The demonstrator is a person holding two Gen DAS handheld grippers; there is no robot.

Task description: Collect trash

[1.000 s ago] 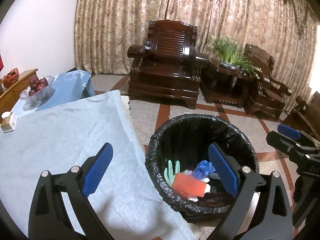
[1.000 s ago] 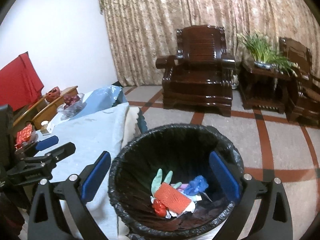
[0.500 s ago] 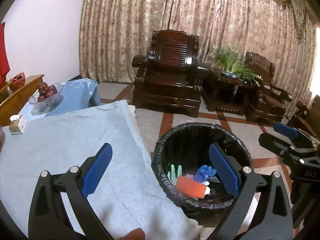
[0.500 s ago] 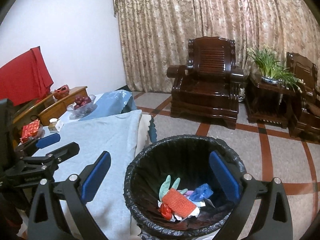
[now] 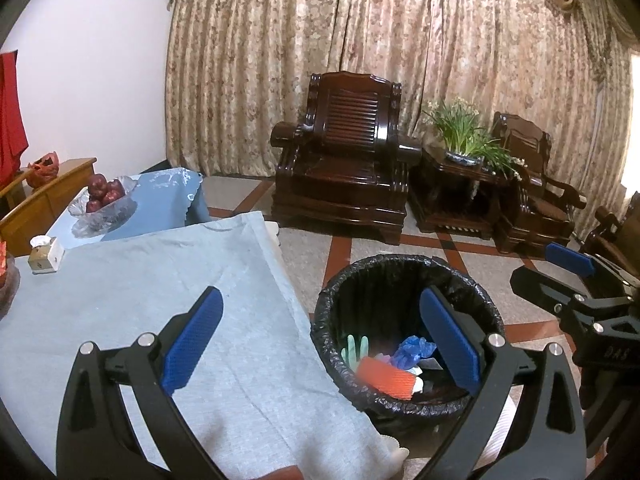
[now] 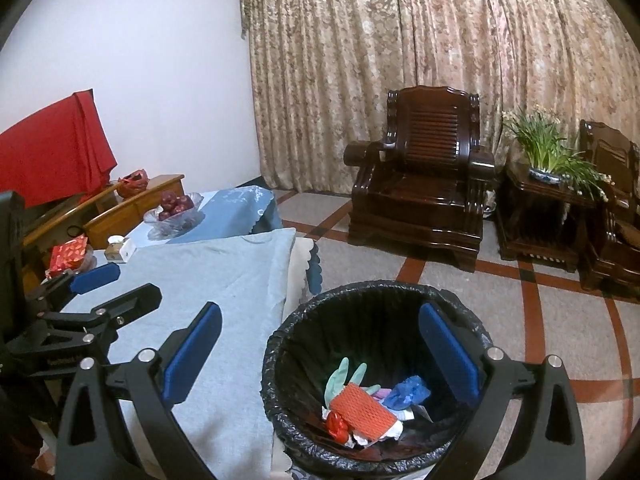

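1. Curtain: patterned beige fabric fills the upper half of both views, behind the furniture.
2. Table cloth: pale blue-grey, covering the table across the lower left of the left wrist view; its surface near the grippers is bare.
3. Armchair: dark carved wood, centre of frame, against the curtain. A potted plant stands on a side table to its right.
4. Trash bin: round, lined with a black bag, on the tiled floor just beside the table's edge, lower centre-right in both views.
5. Left gripper: jaws spread wide, nothing between the blue pads; it hangs over the table edge and the bin's rim.
6. Right gripper: jaws likewise wide apart and empty, positioned above the bin.
7. Fruit bowl: glass, holding red fruit, at middle left on a blue cloth.
8. Trash in the bin: an orange mesh piece, a pale green glove, a crumpled blue item and a small red scrap lie together on the bottom.
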